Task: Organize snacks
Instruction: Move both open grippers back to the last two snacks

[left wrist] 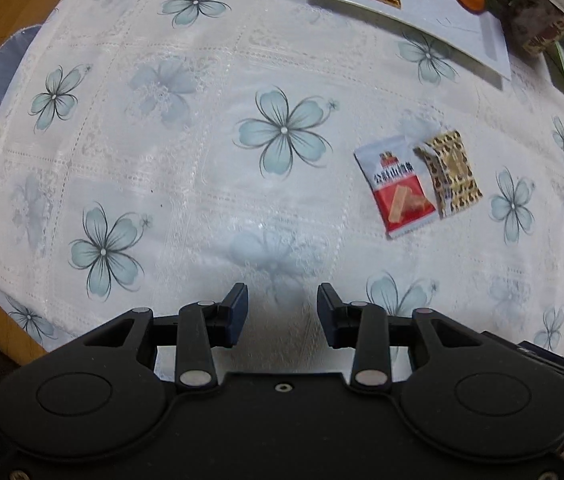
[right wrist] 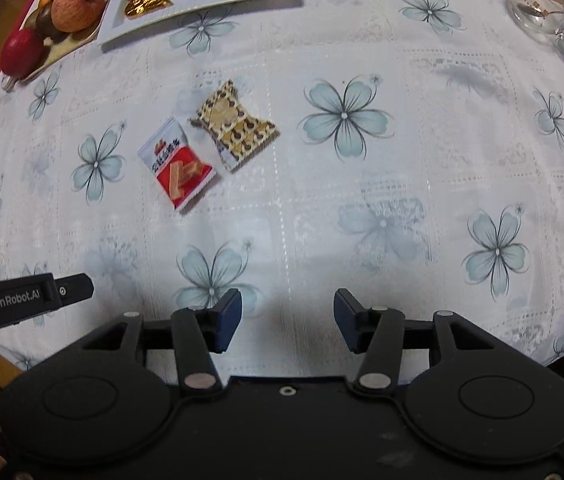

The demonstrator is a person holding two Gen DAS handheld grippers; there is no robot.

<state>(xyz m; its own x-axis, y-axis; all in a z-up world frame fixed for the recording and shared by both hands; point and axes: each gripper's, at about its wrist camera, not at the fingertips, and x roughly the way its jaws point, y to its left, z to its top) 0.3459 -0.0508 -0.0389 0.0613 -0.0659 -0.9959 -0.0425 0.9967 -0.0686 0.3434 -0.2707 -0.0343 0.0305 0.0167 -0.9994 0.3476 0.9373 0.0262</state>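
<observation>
On the floral tablecloth, red wafer packet & brown-patterned snack packet lie touching; left gripper & right gripper both wide open, empty — a pinch may snag both packets or cloth.

A: What lay ahead of the right gripper?
B: Its jaws stood apart, empty, over the floral tablecloth. A red wafer packet lay just beside a brown patterned packet.
</observation>
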